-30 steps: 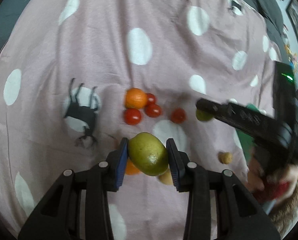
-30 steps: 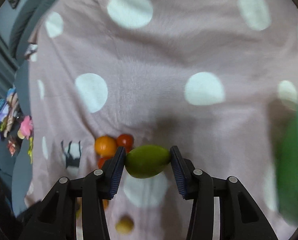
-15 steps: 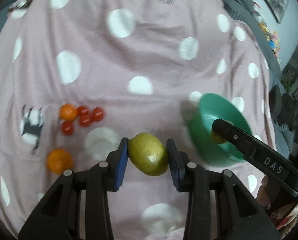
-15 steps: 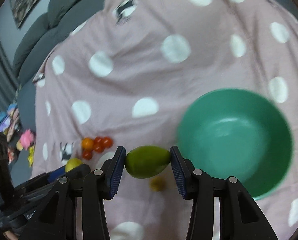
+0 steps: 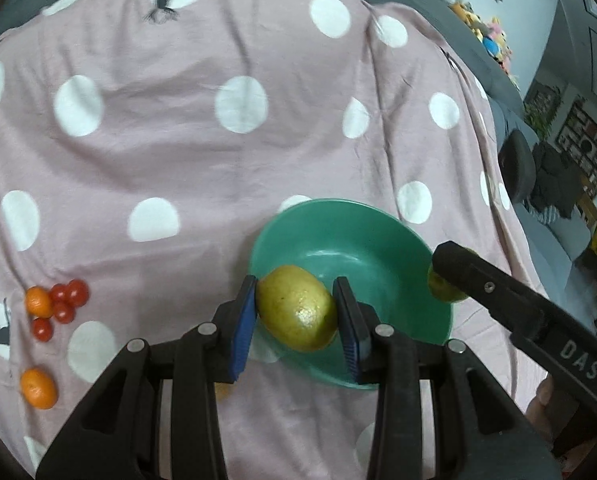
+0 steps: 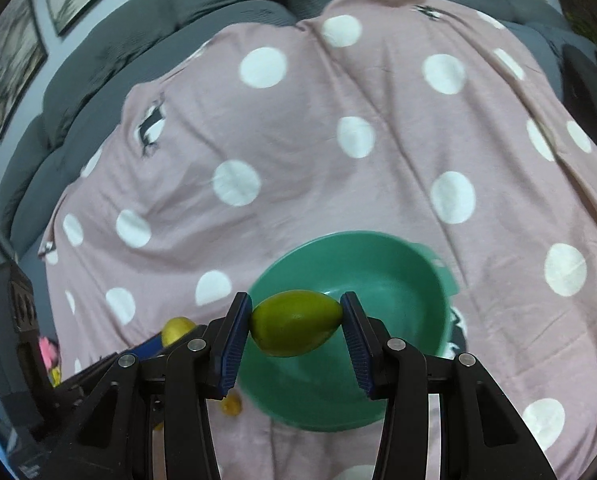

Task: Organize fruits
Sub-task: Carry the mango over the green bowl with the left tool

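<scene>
My left gripper (image 5: 296, 318) is shut on a yellow-green lemon (image 5: 296, 314), held over the near left rim of the green bowl (image 5: 378, 248). In the right wrist view my right gripper (image 6: 297, 324) is shut on a greener lemon (image 6: 296, 323) above the bowl (image 6: 398, 280), which holds nothing. The right gripper's black arm (image 5: 518, 312) reaches in from the right in the left wrist view, its lemon (image 5: 442, 290) showing at the bowl's right rim. The left gripper's lemon (image 6: 177, 329) peeks in at the lower left of the right wrist view.
On the pink polka-dot cloth (image 5: 218, 160), two oranges (image 5: 38, 388) (image 5: 38, 302) and several cherry tomatoes (image 5: 64, 300) lie at the left. A small yellowish fruit (image 6: 231, 404) sits by the bowl's near left side. A grey sofa (image 6: 138, 20) lies behind; shelves and clutter stand at the far right.
Both grippers carried their lemons rightward from the fruit pile to above the green bowl. The bowl has come under both; the oranges and tomatoes have slid to the left edge.
</scene>
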`<state>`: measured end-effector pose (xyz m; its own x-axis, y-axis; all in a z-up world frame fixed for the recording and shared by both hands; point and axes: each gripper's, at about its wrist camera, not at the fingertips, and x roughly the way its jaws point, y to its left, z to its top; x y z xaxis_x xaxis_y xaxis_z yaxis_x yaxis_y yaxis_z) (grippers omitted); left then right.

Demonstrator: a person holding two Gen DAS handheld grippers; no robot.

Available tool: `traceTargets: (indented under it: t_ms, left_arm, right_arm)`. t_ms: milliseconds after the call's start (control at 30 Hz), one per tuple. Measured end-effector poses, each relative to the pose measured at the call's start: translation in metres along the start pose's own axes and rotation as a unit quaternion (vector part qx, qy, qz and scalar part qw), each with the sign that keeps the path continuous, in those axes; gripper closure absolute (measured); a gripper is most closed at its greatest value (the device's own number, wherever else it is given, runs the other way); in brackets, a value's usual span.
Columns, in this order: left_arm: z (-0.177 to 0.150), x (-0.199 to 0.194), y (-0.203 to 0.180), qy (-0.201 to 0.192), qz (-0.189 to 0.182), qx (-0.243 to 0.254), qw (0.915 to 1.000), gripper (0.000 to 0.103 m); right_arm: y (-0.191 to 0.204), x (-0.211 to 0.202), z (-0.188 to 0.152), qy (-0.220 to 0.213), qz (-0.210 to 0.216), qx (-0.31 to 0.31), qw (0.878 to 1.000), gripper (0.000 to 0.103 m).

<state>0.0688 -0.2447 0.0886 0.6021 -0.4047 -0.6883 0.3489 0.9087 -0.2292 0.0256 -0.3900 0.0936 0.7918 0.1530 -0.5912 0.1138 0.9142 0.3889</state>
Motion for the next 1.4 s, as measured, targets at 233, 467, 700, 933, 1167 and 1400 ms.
traceTargets:
  t_ms: [233, 467, 700, 933, 1167, 1400]
  left_arm:
    - [-0.009, 0.039, -0.022, 0.041, -0.016, 0.026, 0.9987, 0.065]
    - [-0.011, 0.059, -0.032, 0.058, -0.018, 0.035, 0.9975, 0.065]
    - [-0.015, 0.066, -0.036, 0.064, -0.017, 0.043, 0.9969, 0.065]
    - [-0.017, 0.076, -0.035, 0.074, -0.016, 0.039, 0.9964, 0.065]
    - [-0.019, 0.080, -0.034, 0.077, -0.016, 0.041, 0.9961, 0.065]
    - [-0.020, 0.079, -0.034, 0.076, -0.023, 0.041, 0.9960, 0.065]
  right_arm:
    - [-0.025, 0.016, 0.003, 0.018, -0.018, 0.037, 0.999, 0.056]
    - [-0.045, 0.038, 0.002, 0.045, -0.041, 0.065, 0.996, 0.056]
    - [-0.051, 0.046, -0.001, 0.057, -0.057, 0.072, 0.994, 0.056]
    - [-0.055, 0.051, 0.000, 0.067, -0.064, 0.068, 0.993, 0.056]
    - [-0.058, 0.056, -0.001, 0.078, -0.067, 0.064, 0.993, 0.055]
    - [-0.058, 0.062, 0.000, 0.086, -0.071, 0.056, 0.992, 0.055]
